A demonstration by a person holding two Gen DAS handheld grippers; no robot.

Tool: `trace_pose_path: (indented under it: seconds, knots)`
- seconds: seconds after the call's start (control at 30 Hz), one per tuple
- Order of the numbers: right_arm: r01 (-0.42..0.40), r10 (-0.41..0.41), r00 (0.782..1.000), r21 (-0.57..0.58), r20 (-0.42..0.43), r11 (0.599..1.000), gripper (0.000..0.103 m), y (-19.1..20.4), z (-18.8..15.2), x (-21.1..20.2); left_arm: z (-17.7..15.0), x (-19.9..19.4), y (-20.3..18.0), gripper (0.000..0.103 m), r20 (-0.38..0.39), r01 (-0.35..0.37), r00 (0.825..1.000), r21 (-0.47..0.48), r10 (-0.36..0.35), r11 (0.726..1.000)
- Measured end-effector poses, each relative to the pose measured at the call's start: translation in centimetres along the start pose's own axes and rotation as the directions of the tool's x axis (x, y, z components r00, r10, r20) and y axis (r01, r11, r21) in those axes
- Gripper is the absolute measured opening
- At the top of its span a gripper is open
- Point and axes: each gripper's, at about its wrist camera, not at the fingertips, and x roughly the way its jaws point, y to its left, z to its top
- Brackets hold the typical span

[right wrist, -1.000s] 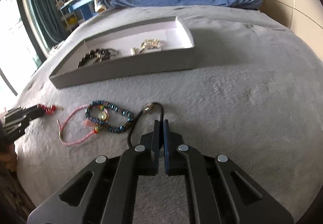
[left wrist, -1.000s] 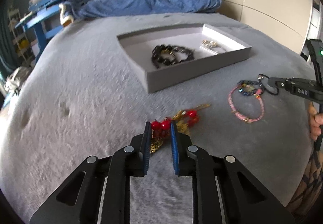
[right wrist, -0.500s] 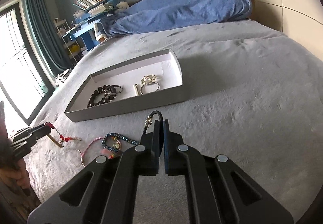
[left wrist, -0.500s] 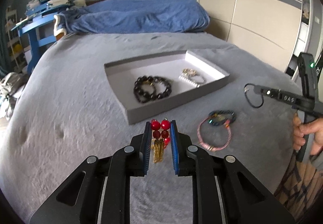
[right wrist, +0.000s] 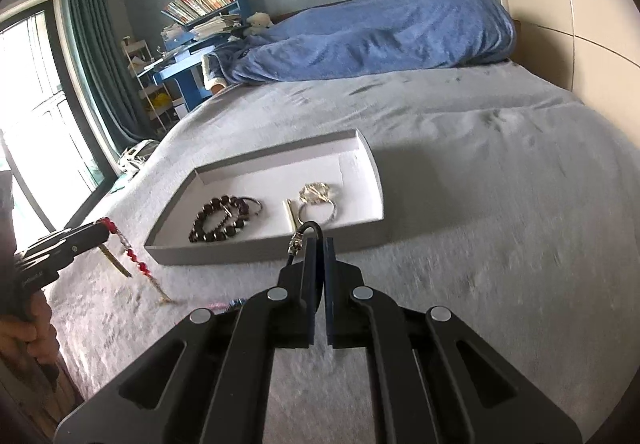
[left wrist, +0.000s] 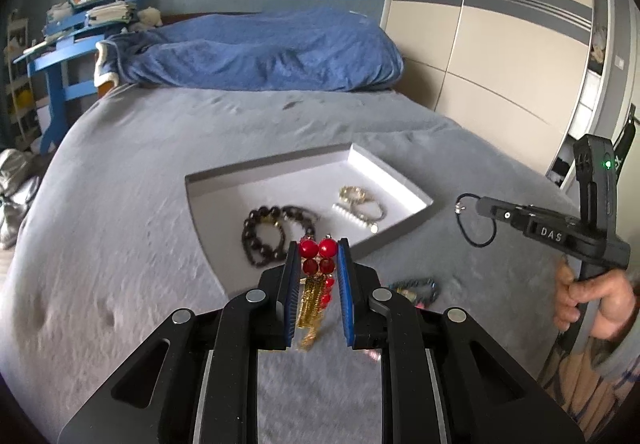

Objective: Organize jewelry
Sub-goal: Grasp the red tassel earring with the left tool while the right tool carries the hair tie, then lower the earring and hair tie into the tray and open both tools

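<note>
Both grippers have risen off the grey bedspread since the earlier frames, each carrying its piece. The left gripper pinches a red bead and gold tassel piece at lower centre. The right gripper, pads pressed together, nips a black cord loop (metal clasp dangling). The grey tray, mid-frame, holds a dark bead bracelet and gold pieces.

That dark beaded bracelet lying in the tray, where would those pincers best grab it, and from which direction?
Probably from straight above, pinching across one strand of the dark beaded bracelet on its near arc. It lies flat on the floor of the tray, so the low walls would block a sideways approach. A thin metal bangle touches its far side, so the near side looks freer.
</note>
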Motion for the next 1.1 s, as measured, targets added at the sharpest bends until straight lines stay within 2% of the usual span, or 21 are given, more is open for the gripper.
trace_pose_path:
  seconds: [0.37, 0.8, 0.97, 1.1]
  knots:
    - [-0.020, 0.021, 1.000, -0.057, 0.016, 0.998, 0.003, 1.6, 4.2, 2.3, 4.5, 1.7, 0.0, 0.019, 0.050, 0.011, 0.999, 0.007, -0.012, 1.000]
    - [-0.023, 0.020, 0.999, -0.091, -0.032, 0.996, 0.003, 2.4, 7.0, 8.1, 7.9, 4.3, 0.6, 0.019, 0.104, 0.011, 0.995, -0.004, -0.011, 1.000]
    - [-0.031, 0.024, 0.997, -0.106, -0.069, 0.994, 0.003, 2.7, 7.0, 10.4, 8.3, 6.2, 0.9, 0.019, 0.094, 0.005, 0.996, -0.013, -0.004, 1.000]
    - [-0.030, 0.015, 0.993, -0.122, -0.117, 0.992, 0.003, 2.7, 6.4, 12.4, 7.4, 8.6, 1.2, 0.019, 0.033, -0.020, 0.999, -0.014, 0.020, 1.000]
